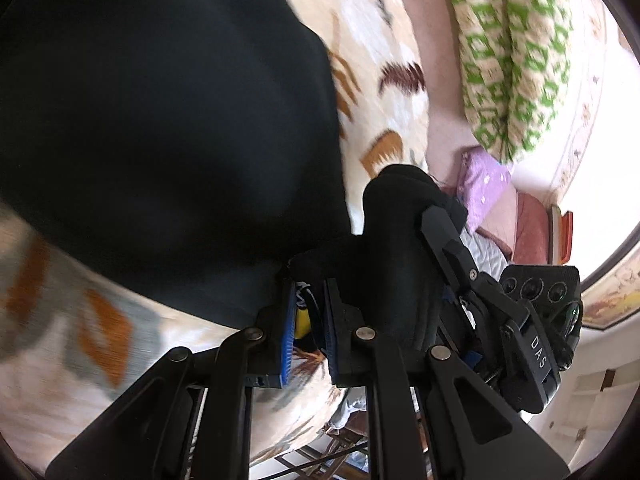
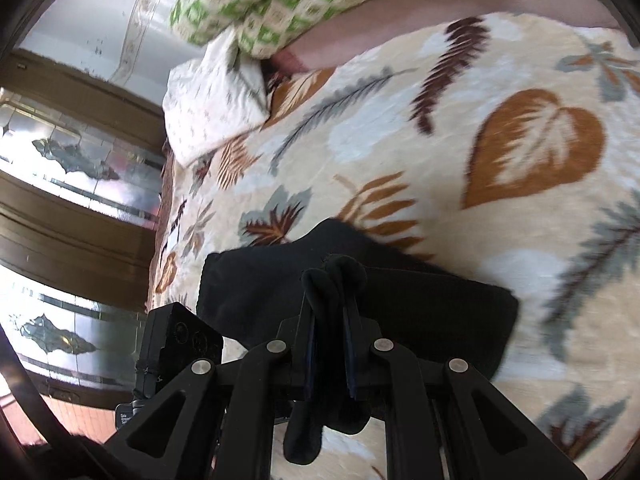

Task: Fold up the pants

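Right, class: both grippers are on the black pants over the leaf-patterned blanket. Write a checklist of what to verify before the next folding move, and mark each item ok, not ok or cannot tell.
1. Left gripper shut on the black fabric pants: ok, cloth sits between the blue pads.
2. Right gripper shut on the pants: ok, a bunched fold pokes out above the fingers.
3. Two grippers apart, not colliding: ok, but they are close together.
4. Cream leaf-patterned blanket ahead free of clutter: ok.
5. Green-and-cream checked pillow away from the pants: ok.
6. Pants lying flat, unwrinkled: cannot tell, views blurred.
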`<state>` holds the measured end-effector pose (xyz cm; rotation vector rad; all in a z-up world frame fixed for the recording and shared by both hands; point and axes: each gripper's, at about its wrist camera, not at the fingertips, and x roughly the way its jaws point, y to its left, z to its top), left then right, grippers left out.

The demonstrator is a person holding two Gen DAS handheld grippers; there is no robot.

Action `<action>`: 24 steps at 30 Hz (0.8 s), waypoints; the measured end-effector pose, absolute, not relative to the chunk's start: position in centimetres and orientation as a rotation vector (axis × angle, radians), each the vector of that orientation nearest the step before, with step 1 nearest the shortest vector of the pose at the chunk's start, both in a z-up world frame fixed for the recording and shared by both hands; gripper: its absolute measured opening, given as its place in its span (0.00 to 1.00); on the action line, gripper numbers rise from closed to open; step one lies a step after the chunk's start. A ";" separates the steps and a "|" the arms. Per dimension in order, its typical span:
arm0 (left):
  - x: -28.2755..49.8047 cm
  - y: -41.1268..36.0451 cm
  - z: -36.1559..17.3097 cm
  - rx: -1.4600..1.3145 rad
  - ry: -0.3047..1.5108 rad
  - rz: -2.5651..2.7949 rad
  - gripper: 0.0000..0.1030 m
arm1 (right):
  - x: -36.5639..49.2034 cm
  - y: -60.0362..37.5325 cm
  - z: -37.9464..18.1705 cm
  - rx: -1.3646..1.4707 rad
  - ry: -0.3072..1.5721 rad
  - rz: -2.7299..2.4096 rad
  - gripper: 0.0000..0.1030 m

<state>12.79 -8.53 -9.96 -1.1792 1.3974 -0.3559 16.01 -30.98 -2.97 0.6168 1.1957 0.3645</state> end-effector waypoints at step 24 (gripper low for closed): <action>14.1 -2.7 -6.8 -0.935 1.346 -0.326 0.11 | 12.8 -28.6 -2.3 0.706 1.116 0.334 0.54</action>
